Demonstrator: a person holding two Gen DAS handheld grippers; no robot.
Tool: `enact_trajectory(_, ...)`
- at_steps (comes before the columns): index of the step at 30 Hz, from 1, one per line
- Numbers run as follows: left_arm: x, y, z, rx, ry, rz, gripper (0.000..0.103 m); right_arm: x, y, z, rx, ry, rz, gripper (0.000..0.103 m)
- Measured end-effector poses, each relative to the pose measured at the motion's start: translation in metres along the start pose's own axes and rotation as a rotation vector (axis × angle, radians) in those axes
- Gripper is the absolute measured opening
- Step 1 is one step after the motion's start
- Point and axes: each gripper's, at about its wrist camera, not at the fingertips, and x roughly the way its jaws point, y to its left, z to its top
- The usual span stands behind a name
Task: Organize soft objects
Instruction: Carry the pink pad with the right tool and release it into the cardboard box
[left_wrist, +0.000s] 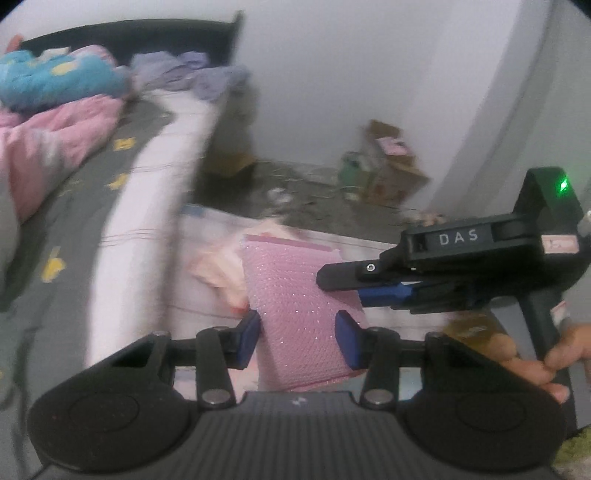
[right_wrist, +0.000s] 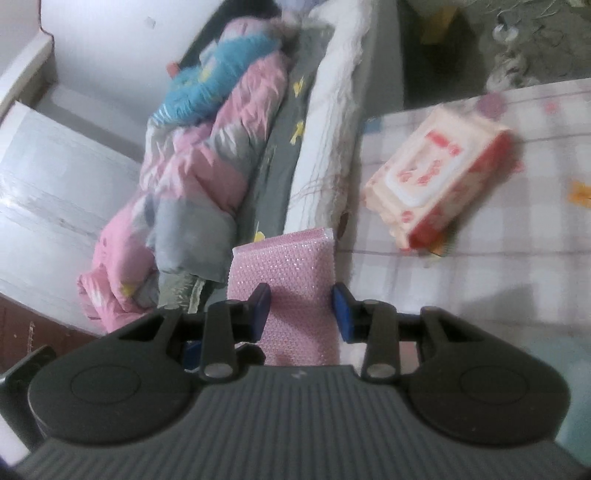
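Above the checked table (right_wrist: 480, 295), apparently both grippers' fingers (left_wrist: 251, 334) (right_wrist: 341, 315) clamped on one pink sponge (left_wrist: 295, 314).

Each hand-held gripper (left_wrist: 297, 338) is showing a ribbed black body, round side housings, silver pivot screws and blue pads (left_wrist: 349, 339). The right hand-held gripper (left_wrist: 360, 286) is bearing white "DAS" lettering and glowing a green light.

I count one pink scrubbing sponge (right_wrist: 284, 273) between my fingers, one pack of wet wipes (right_wrist: 439, 181) on the checked cloth (right_wrist: 517, 266) to the right, and one pink-and-blue quilt (right_wrist: 192, 162) on the bed at left.
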Motion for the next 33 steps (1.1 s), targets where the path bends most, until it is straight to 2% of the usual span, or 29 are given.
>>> enact_trajectory(3, 0.000, -0.048, -0.010, 0.048, 0.017, -0.070, 0.045, -0.056, -0.016, -0.020, 0.009, -0.051, -0.026, 0.036)
enact_trajectory(7, 0.019, -0.117, -0.027, 0.130, 0.073, -0.159, 0.045, -0.135, -0.051, -0.049, 0.040, -0.124, -0.089, 0.036)
enact_trajectory(10, 0.044, -0.169, -0.039, 0.166, 0.138, -0.230, 0.045, -0.189, -0.089, -0.067, 0.084, -0.172, -0.151, 0.036)
enact_trajectory(15, 0.098, -0.235, -0.058, 0.210, 0.241, -0.280, 0.045, -0.256, -0.161, -0.091, 0.185, -0.213, -0.235, 0.036)
enact_trajectory(19, 0.147, -0.257, -0.072, 0.213, 0.343, -0.272, 0.045, -0.275, -0.215, -0.101, 0.248, -0.201, -0.286, 0.035)
enact_trajectory(26, 0.218, -0.276, -0.077, 0.201, 0.453, -0.213, 0.045, -0.258, -0.278, -0.094, 0.291, -0.148, -0.327, 0.035)
enact_trajectory(33, 0.246, -0.282, -0.086, 0.218, 0.511, -0.159, 0.047, -0.230, -0.320, -0.073, 0.310, -0.091, -0.355, 0.036)
